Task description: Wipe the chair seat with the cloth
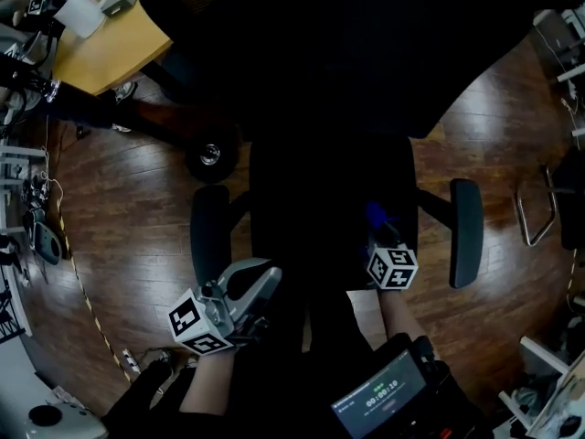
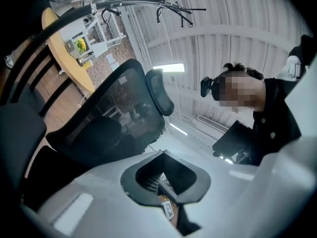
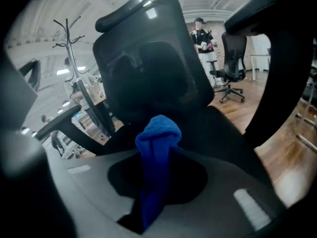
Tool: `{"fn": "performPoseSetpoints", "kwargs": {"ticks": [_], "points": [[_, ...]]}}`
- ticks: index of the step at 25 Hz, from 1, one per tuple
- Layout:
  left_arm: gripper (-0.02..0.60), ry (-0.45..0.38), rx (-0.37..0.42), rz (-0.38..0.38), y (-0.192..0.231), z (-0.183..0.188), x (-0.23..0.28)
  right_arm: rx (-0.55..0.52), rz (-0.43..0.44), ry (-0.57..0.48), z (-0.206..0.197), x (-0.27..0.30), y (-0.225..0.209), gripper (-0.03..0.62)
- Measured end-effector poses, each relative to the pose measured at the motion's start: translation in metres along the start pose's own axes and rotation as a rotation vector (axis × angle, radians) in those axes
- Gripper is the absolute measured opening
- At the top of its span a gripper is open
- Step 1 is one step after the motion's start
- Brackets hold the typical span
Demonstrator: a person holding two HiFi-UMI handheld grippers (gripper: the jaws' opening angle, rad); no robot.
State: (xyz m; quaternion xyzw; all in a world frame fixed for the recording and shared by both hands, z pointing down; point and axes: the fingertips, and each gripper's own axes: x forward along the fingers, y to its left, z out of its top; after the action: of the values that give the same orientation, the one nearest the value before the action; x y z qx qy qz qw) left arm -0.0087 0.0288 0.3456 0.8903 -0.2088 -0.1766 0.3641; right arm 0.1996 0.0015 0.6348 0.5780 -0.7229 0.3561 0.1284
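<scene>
A black office chair fills the head view, its seat (image 1: 329, 199) between two armrests (image 1: 208, 231). My right gripper (image 1: 379, 234) hovers over the seat's front right, shut on a blue cloth (image 1: 376, 215). In the right gripper view the cloth (image 3: 158, 138) sticks up bunched between the jaws of the right gripper (image 3: 157, 155), facing the mesh backrest (image 3: 148, 68). My left gripper (image 1: 265, 277) is at the seat's front left edge. In its own view the left gripper (image 2: 165, 155) has its jaws closed together with nothing held, tilted up toward the backrest (image 2: 114, 123).
A yellow table (image 1: 110, 44) with white items stands at the far left. A wheel (image 1: 210, 155) sits on the wooden floor beside it. A metal frame (image 1: 535, 208) is at the right. A coat rack (image 3: 72, 48), a second chair (image 3: 233, 58) and a person (image 3: 202, 36) stand behind.
</scene>
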Motion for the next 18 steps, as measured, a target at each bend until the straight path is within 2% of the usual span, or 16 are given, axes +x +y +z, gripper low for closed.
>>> {"fn": "performPoseSetpoints", "kwargs": {"ticks": [3,11,15,18], "points": [[0.003,-0.049,0.010,0.044,0.009,0.010,-0.025,0.017,0.126,0.068,-0.035,0.028,0.074,0.058],[0.003,-0.174,0.014,0.146,0.020,0.023,-0.078,-0.040,0.449,0.254,-0.102,0.085,0.251,0.058],[0.003,-0.184,0.019,0.177,0.020,0.024,-0.094,-0.134,0.479,0.351,-0.142,0.094,0.289,0.058],[0.003,-0.181,0.014,0.186,0.022,0.019,-0.100,-0.220,0.507,0.336,-0.156,0.095,0.287,0.058]]}}
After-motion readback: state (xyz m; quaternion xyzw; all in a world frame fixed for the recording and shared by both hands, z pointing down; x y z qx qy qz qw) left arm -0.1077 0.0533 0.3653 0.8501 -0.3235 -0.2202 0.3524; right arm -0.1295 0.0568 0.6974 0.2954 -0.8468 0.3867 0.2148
